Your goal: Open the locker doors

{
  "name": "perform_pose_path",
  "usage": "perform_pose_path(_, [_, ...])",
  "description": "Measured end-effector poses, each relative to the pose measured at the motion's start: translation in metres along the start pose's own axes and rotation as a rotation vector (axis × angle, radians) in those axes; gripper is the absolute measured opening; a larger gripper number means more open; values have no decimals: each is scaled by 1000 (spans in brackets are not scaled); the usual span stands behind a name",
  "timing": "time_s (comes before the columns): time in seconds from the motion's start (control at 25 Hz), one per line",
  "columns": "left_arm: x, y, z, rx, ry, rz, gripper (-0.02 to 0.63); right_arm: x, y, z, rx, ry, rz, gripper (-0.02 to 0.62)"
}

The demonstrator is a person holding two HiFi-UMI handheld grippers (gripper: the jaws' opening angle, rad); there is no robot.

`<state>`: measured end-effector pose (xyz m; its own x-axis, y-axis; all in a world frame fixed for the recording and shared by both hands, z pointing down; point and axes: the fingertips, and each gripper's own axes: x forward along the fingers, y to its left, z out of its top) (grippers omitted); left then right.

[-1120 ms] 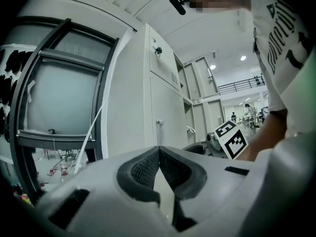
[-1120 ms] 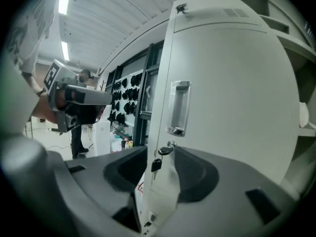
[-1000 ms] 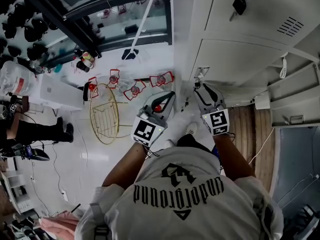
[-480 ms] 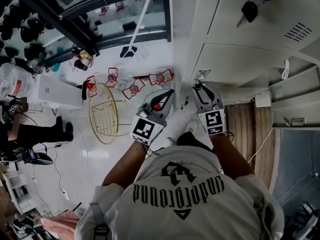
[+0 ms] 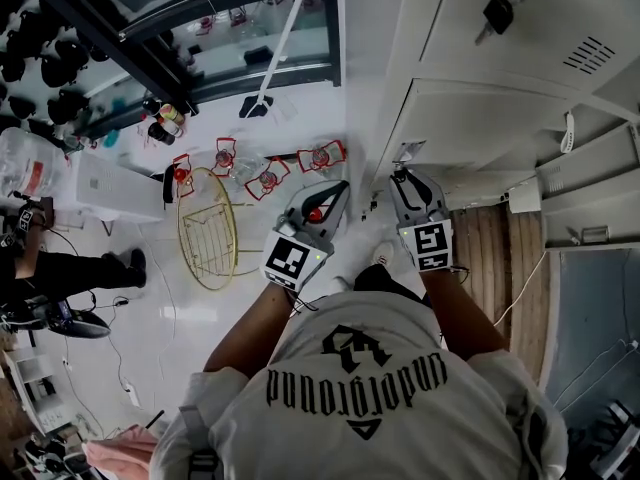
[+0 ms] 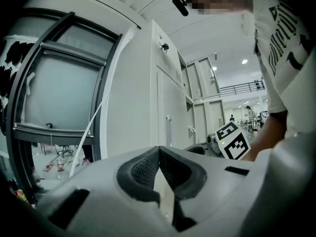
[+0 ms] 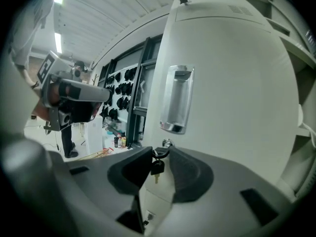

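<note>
A white locker door (image 7: 232,83) with a chrome recessed handle (image 7: 177,100) fills the right gripper view. Below the handle a key sits in the lock (image 7: 166,144), and a second black key (image 7: 157,167) hangs from its ring. My right gripper (image 7: 159,154) (image 5: 405,181) has just been closing and its pads now pinch the key's black head. My left gripper (image 6: 159,149) (image 5: 328,200) is shut on nothing and hovers left of the lockers (image 6: 168,102), apart from them. Another key (image 5: 495,13) hangs in a higher locker door.
Open locker compartments (image 5: 590,178) lie to the right. On the floor to the left are a yellow wire basket (image 5: 208,226) and several red-framed glass items (image 5: 270,178). A white pole (image 5: 285,38) leans on the dark-framed window (image 5: 230,38). A person (image 5: 60,263) stands at far left.
The right gripper's jaws have narrowed around the key at the lock. Both hands stay almost where they were.
</note>
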<state>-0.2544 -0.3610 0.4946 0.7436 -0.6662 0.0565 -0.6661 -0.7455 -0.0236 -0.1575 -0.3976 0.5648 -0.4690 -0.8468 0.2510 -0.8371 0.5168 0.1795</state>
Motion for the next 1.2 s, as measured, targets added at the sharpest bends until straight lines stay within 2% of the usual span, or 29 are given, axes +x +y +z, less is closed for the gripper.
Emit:
perform_pose_path(0.2, [-14, -8, -1, 46, -19, -35, 8, -15, 6, -2, 19, 9, -23, 110])
perform_pose_path(0.56, [-30, -37, 5, 26, -31, -92, 8, -52, 8, -16, 60, 23, -63, 98])
perform_pose_path(0.68, [-30, -52, 9, -13, -20, -107, 8, -67, 8, -20, 78, 16, -56, 97])
perform_pose_path(0.92, [-27, -77, 13, 1, -28, -136, 8, -96, 7, -27, 87, 14, -42, 97])
perform_pose_path(1.2, [-8, -107, 12, -22, -29, -138, 8, -131, -1, -41, 91, 13, 20, 98])
